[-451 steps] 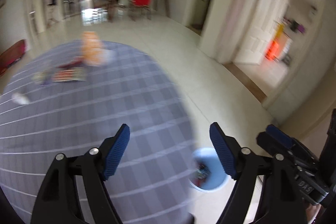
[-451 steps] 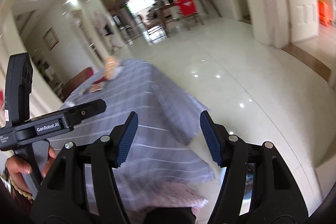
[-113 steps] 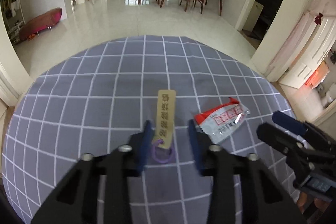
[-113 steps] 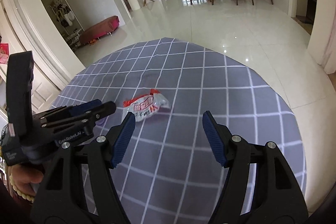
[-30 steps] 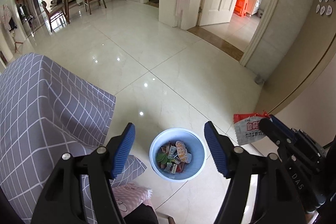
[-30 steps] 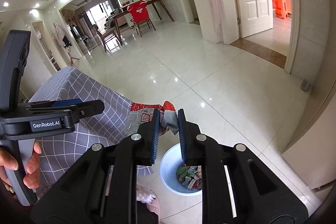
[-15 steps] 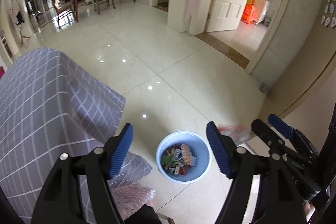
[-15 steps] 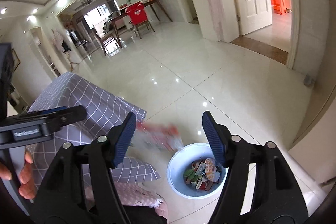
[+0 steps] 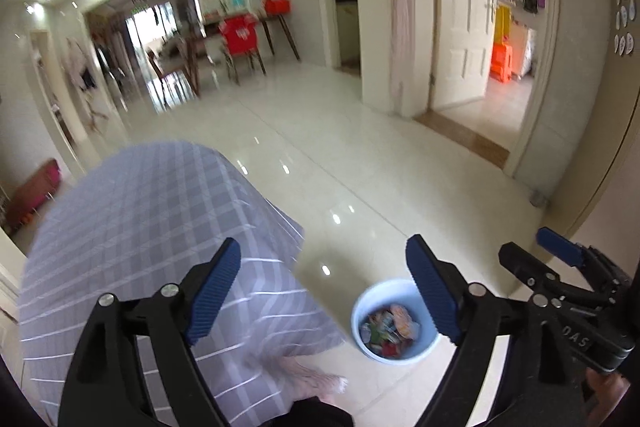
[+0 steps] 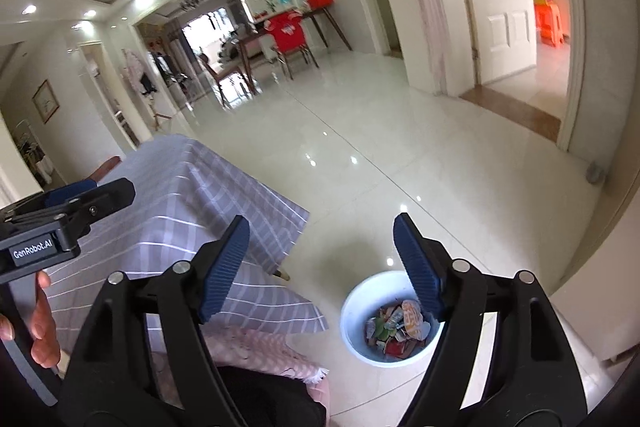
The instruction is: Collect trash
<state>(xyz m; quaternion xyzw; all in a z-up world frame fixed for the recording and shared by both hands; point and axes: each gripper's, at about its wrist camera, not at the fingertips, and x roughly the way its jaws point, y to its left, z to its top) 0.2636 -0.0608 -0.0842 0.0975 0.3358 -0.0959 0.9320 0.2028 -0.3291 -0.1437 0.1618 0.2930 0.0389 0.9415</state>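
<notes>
I am seeing my left hand-held gripper (image 9: pixel 323 291) and right hand-held gripper (image 10: pixel 321 265) both opening wide, nothing between the pads. Below, the desk (image 9: pixel 140 211) is wearing grey checked cloth beside a glossy tile floor (image 10: pixel 360 147). The white bin (image 10: pixel 354 303) is standing there, holding colourful wrappers (image 10: pixel 400 327).
</notes>
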